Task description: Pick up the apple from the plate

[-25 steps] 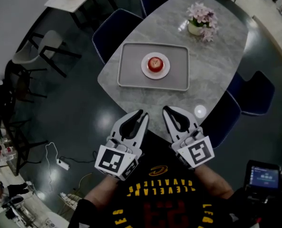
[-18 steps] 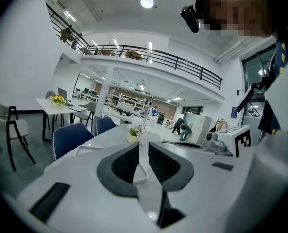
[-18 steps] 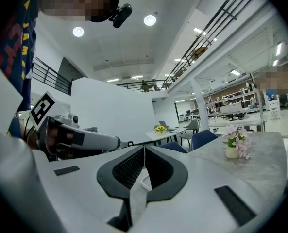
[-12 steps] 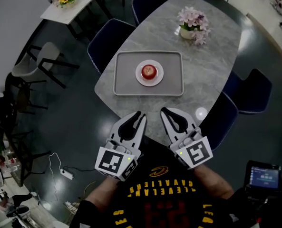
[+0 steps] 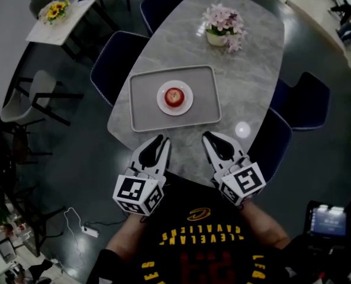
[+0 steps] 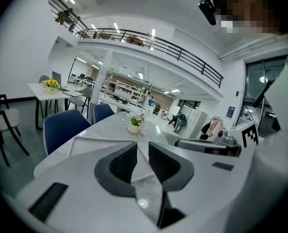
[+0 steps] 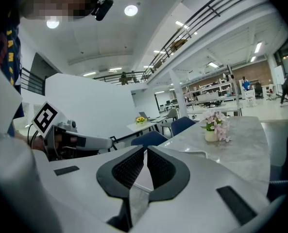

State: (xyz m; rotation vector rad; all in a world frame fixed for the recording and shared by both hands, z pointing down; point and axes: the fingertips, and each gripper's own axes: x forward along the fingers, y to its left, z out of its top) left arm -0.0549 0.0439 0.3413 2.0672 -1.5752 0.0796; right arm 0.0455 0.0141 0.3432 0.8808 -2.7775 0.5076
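Observation:
A red apple (image 5: 174, 96) sits on a small white plate (image 5: 163, 103) in the middle of a grey tray (image 5: 141, 105) on the marble table (image 5: 252, 70). Both grippers hover side by side over the table's near edge, short of the tray. The left gripper (image 5: 159, 139) has its jaws together and holds nothing. My right gripper (image 5: 208, 136) is likewise shut and empty. In the left gripper view the left gripper (image 6: 142, 148) points across the tray (image 6: 85, 142) toward the flowers. The apple is hidden behind the jaws in both gripper views.
A pot of pink flowers (image 5: 220, 26) stands at the table's far end. Blue chairs (image 5: 112, 61) ring the table, two of them (image 5: 304, 102) to the right. A white side table with yellow flowers (image 5: 52, 15) is at the upper left.
The table, tray and apple have slid down and to the left in the head view. Both grippers now sit over the table's near edge. Both stay shut.

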